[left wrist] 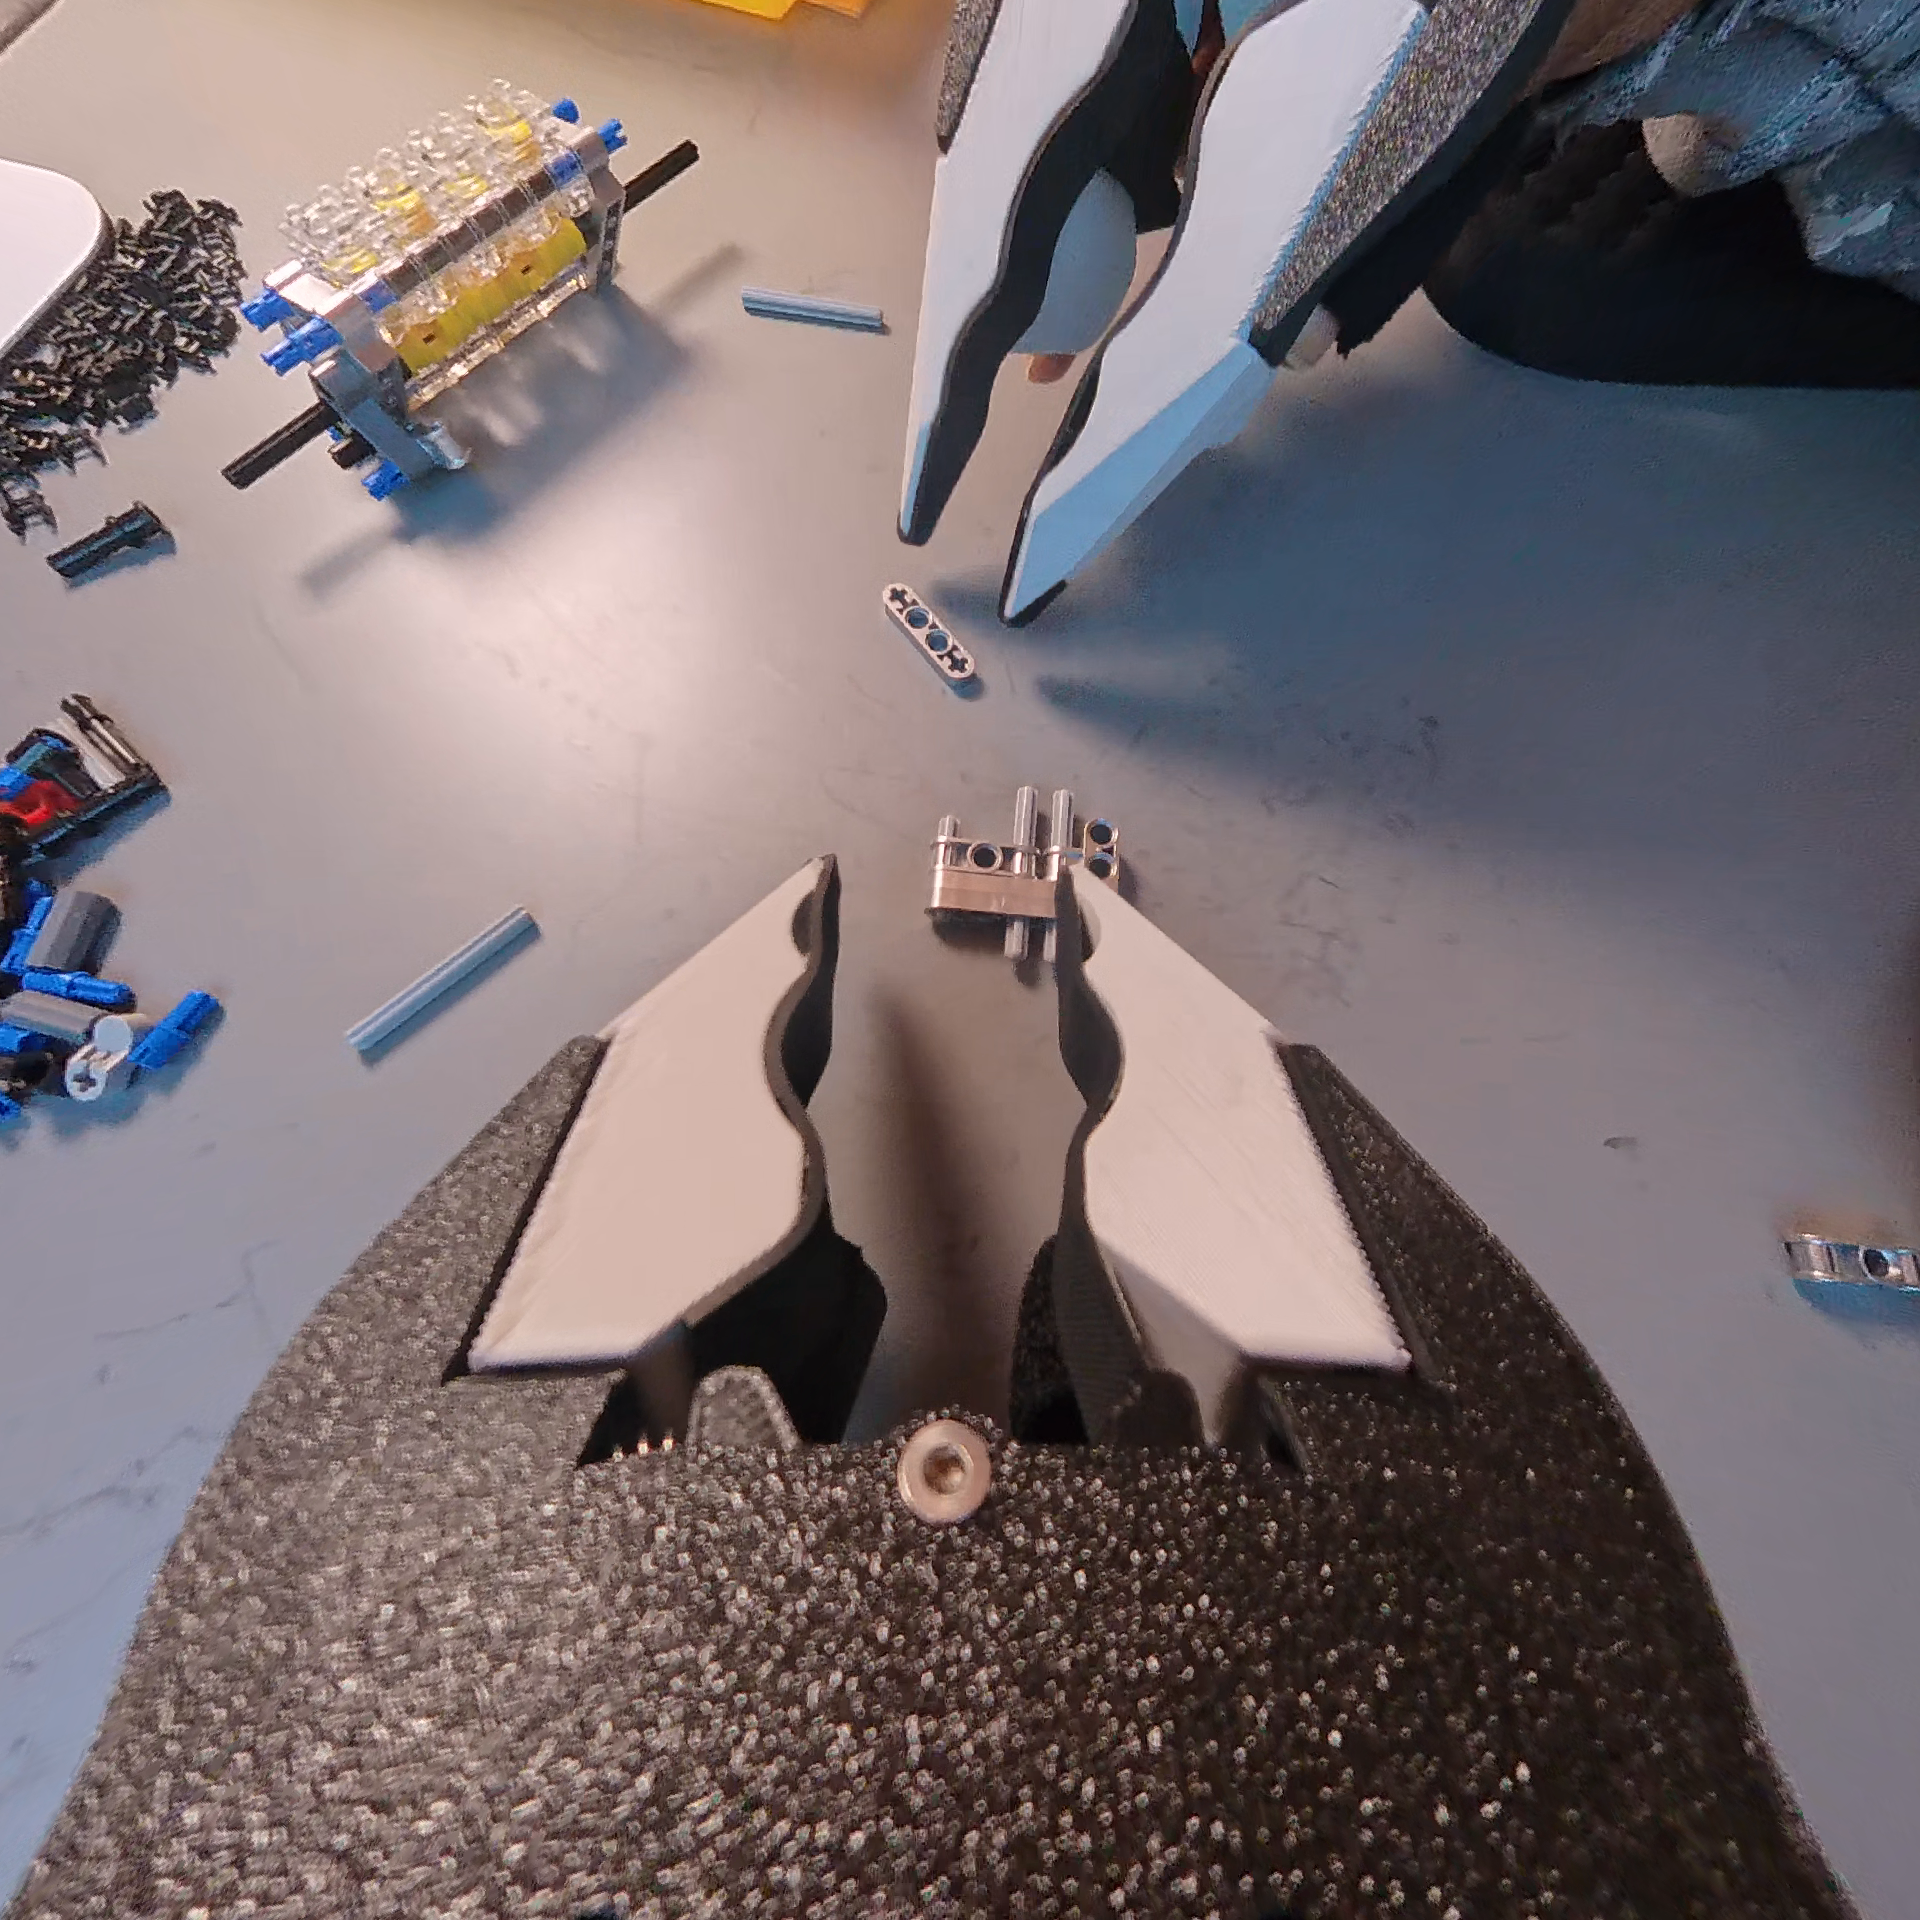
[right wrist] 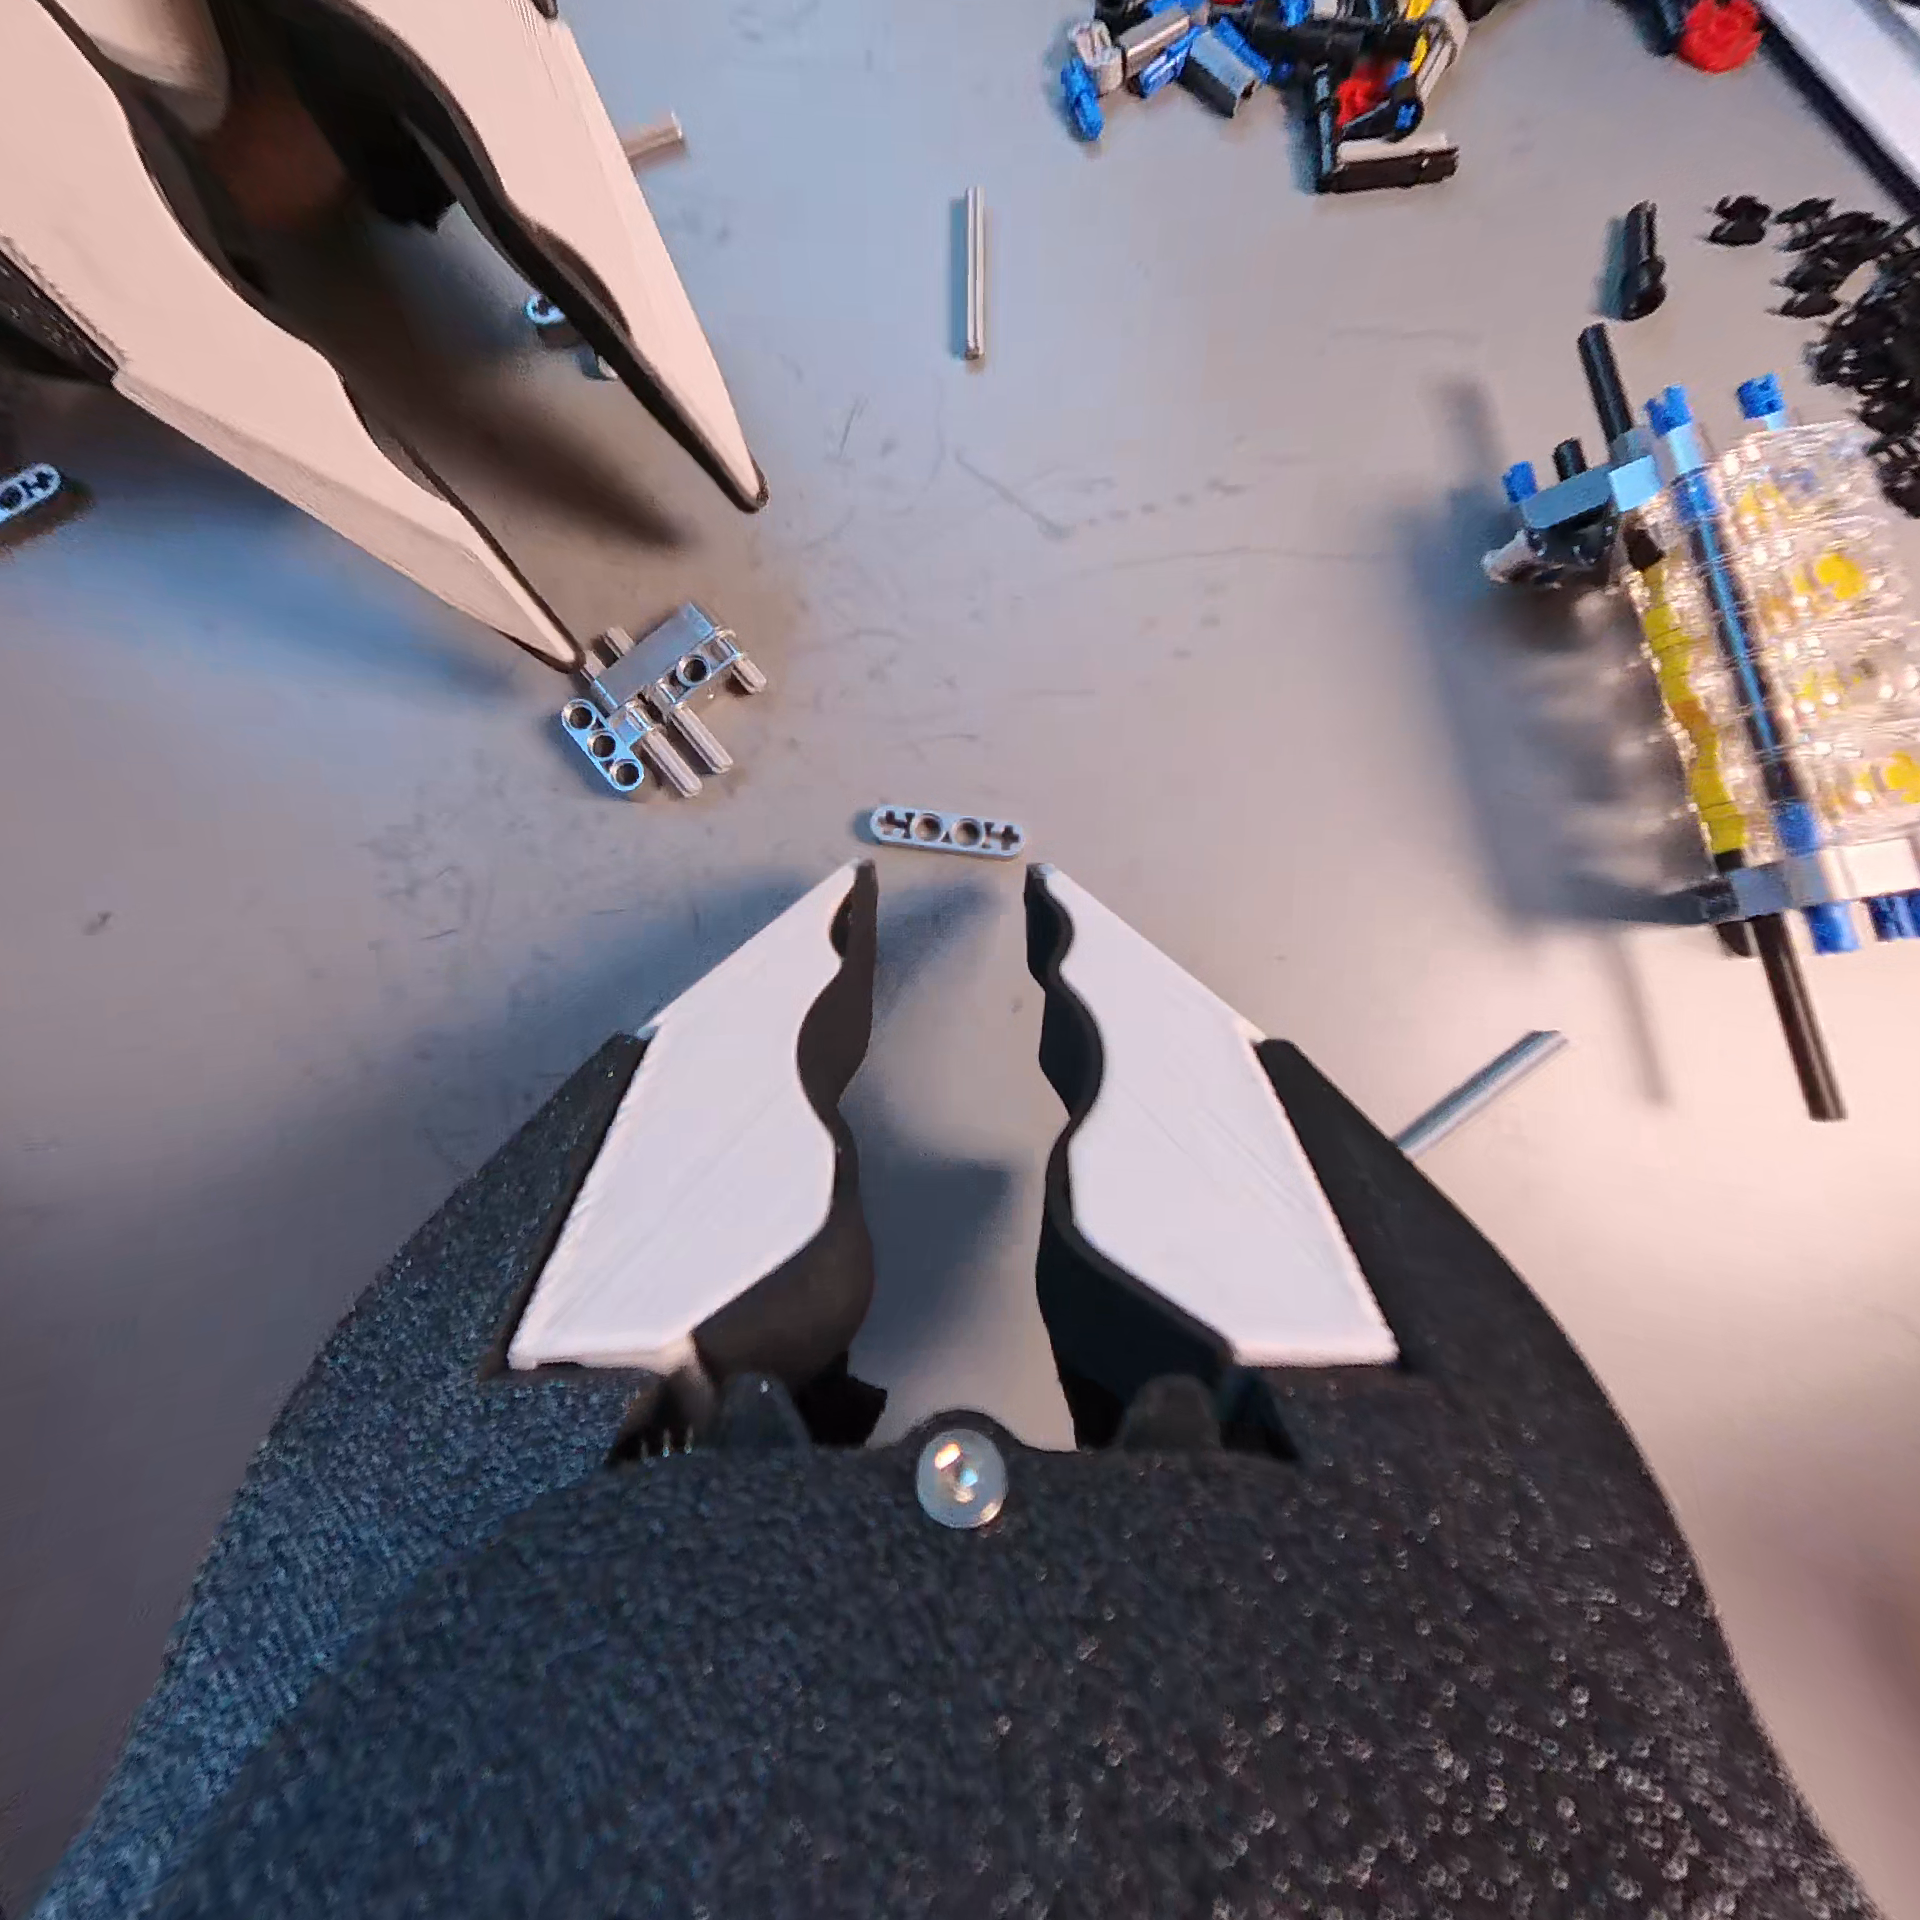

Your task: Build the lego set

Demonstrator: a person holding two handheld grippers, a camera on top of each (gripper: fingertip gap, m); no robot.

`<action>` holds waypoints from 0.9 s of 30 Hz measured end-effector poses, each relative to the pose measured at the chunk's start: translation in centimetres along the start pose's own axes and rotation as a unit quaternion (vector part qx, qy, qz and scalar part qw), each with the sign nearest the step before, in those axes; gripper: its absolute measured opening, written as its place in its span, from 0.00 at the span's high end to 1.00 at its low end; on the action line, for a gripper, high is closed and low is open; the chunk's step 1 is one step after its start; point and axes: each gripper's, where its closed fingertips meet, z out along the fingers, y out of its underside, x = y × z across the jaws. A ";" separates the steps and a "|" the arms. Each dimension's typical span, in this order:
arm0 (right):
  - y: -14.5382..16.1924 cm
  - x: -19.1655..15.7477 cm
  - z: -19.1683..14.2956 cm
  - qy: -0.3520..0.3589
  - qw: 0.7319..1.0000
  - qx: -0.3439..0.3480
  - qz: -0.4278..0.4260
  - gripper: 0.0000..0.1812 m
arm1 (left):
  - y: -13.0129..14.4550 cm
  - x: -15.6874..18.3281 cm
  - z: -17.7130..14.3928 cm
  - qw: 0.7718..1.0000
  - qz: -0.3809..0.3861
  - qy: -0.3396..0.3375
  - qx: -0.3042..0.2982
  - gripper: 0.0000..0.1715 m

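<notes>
My left gripper (left wrist: 945,868) is open and empty; its right fingertip touches or nearly touches a small grey assembly of beams and two axles (left wrist: 1018,868) lying on the grey table. The same assembly shows in the right wrist view (right wrist: 660,707), with the left gripper (right wrist: 665,582) just above it. My right gripper (right wrist: 951,868) is open and empty, its tips just short of a flat grey four-hole beam (right wrist: 943,831). In the left wrist view that beam (left wrist: 930,630) lies below the right gripper (left wrist: 977,577).
A clear, yellow and blue block assembly on a black axle (left wrist: 447,281) (right wrist: 1745,675) stands aside. Loose grey axles (left wrist: 442,982) (left wrist: 810,309) (right wrist: 971,270), a pile of black pins (left wrist: 114,312), mixed blue and grey parts (left wrist: 73,997) (right wrist: 1278,73) and a grey connector (left wrist: 1855,1259) lie around. Tip to tip, the grippers are about 8 cm apart.
</notes>
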 end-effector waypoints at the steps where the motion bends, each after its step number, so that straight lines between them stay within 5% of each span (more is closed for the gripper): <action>1: 0.1 0.0 0.2 0.006 1.000 -0.004 -0.004 0.86 | 0.0 -0.1 0.0 1.000 0.003 -0.003 -0.002 0.77; 10: -0.2 -0.1 1.4 0.011 0.999 -0.030 -0.024 0.82 | 0.2 -0.1 0.0 1.000 0.005 -0.004 -0.006 0.77; 19: -0.2 -0.3 1.5 0.017 0.996 -0.028 -0.078 1.00 | -0.1 0.1 0.0 1.000 -0.008 0.007 0.005 0.78; 27: -0.1 -0.3 1.4 -0.016 0.995 -0.023 -0.098 1.00 | -0.5 0.1 -0.3 0.999 -0.031 0.018 0.022 0.78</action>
